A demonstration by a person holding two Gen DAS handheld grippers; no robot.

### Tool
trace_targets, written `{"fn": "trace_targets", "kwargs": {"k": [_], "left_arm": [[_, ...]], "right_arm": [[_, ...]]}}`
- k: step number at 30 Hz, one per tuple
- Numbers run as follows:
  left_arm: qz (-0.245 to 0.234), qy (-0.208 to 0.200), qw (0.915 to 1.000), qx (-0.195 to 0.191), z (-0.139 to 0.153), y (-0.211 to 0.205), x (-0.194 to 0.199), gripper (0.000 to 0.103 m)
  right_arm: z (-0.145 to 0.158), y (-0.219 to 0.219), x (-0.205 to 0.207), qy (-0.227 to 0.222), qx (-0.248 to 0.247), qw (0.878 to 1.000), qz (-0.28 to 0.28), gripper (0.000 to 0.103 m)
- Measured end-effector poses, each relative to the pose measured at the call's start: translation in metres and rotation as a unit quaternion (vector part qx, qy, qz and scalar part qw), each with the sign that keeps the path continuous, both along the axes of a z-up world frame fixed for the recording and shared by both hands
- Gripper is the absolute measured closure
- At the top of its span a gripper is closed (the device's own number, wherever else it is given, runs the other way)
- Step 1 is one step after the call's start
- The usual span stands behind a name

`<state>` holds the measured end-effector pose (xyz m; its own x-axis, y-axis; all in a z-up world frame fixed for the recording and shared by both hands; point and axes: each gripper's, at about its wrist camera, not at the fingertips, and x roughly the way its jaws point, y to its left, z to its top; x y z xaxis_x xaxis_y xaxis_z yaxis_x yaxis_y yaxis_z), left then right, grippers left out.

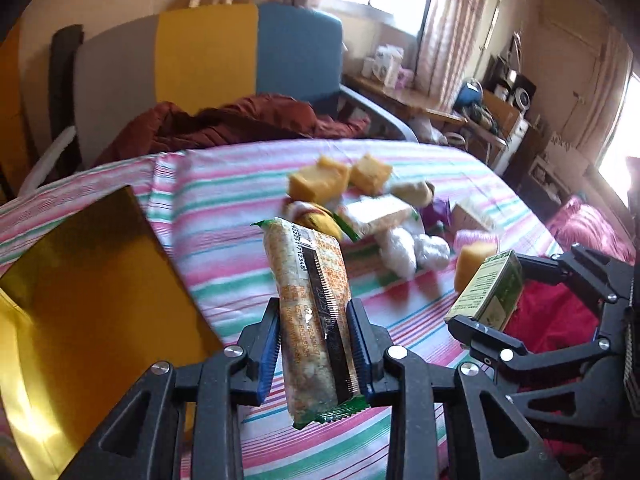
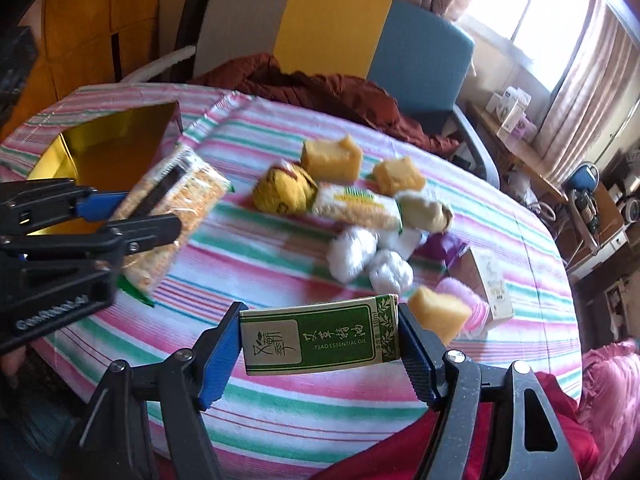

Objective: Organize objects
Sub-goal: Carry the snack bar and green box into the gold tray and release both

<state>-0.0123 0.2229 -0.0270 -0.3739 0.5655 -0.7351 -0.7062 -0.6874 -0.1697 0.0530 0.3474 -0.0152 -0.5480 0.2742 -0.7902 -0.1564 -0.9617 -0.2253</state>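
My left gripper (image 1: 314, 344) is shut on a long cracker packet (image 1: 314, 316) with green ends, held upright above the striped tablecloth (image 1: 224, 200). In the right wrist view the same packet (image 2: 176, 216) hangs in the left gripper (image 2: 136, 216) beside the gold box (image 2: 104, 152). My right gripper (image 2: 320, 344) is shut on a green and cream essential-oil box (image 2: 320, 334), lifted off the table. In the left wrist view that box (image 1: 486, 288) shows at the right in the right gripper (image 1: 516, 288). The gold box (image 1: 88, 304) lies open at the left.
A pile of snacks sits mid-table: yellow cake cubes (image 2: 332, 156), a yellow round packet (image 2: 284, 192), a cracker packet (image 2: 356, 206), white wrapped balls (image 2: 352, 252), a pink roll (image 2: 466, 300), a white carton (image 2: 490, 280). A chair (image 2: 332, 28) with a brown jacket (image 2: 320, 84) stands behind.
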Motion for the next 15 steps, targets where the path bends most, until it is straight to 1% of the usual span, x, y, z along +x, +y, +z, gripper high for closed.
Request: {"fn": "trace_targets", "kwargs": {"k": [8, 15], "left_arm": [[0.066, 0.012, 0.9975, 0.025, 0.024, -0.058, -0.01, 0.071], [0.123, 0.015, 0.9919, 0.026, 0.024, -0.105, -0.02, 0.071]], "right_arm": [[0.032, -0.039, -0.012, 0.049, 0.006, 0.998, 0.044, 0.03], [0.042, -0.078, -0.029, 0.068, 0.006, 0.994, 0.09, 0.03]]}}
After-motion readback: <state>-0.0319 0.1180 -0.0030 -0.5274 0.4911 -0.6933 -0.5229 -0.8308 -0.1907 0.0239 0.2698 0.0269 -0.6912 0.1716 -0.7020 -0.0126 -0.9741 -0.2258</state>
